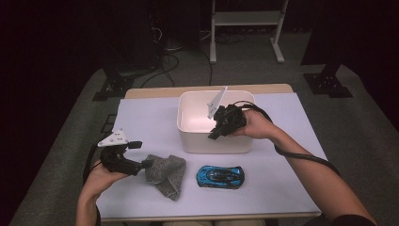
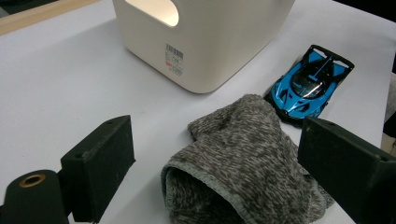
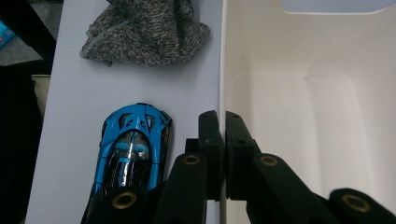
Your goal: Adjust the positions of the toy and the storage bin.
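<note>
Right now, nearest the person: left tongs (image 1: 147,163) at about 8 o'clock on the worktop (image 1: 141,117), jaws spread wide, straddling the near end of the grey knit cloth (image 2: 243,158) without pressing on it. Cloth lies crumpled, flat on the worktop. Blue toy car (image 1: 220,176) sits at 6 o'clock, just beside the cloth, apparently not touching, though the gap is hard to judge. Farther out, white bin (image 1: 188,136) at centre. Right tongs (image 3: 220,122) clenched on the bin's near wall at its rim, one jaw inside, one outside, roughly 1 o'clock from the car.
</note>
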The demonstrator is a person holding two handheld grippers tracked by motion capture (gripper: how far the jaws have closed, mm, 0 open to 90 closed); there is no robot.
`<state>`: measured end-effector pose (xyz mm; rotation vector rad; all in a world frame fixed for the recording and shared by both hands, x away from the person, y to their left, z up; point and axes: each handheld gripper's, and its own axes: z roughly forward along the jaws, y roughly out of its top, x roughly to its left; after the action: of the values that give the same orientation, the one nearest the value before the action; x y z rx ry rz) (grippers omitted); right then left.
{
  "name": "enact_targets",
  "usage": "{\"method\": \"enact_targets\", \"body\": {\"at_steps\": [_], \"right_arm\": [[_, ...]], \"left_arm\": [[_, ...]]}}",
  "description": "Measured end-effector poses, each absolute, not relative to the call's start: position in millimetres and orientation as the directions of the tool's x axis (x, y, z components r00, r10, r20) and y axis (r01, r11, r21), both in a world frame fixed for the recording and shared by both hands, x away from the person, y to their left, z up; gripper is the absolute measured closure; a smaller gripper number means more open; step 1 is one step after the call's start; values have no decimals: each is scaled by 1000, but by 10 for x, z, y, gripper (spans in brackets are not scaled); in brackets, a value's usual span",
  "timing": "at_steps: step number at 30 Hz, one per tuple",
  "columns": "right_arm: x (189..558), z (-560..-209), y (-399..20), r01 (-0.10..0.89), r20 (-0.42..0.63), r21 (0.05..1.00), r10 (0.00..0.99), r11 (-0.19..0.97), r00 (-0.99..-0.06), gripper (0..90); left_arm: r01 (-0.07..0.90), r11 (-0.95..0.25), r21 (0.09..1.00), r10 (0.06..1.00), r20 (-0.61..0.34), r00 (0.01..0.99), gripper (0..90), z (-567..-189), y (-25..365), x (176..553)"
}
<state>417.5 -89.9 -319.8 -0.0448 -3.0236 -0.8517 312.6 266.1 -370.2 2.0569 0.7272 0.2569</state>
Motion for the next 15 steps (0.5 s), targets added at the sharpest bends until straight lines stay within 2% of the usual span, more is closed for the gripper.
{"method": "enact_targets", "body": {"at_steps": [15], "right_arm": [[4082, -3197, -893, 19, 6, 517, 18, 856, -1000, 867]], "left_arm": [[396, -418, 818, 581, -94, 808, 98, -3704, 2639, 3127]]}}
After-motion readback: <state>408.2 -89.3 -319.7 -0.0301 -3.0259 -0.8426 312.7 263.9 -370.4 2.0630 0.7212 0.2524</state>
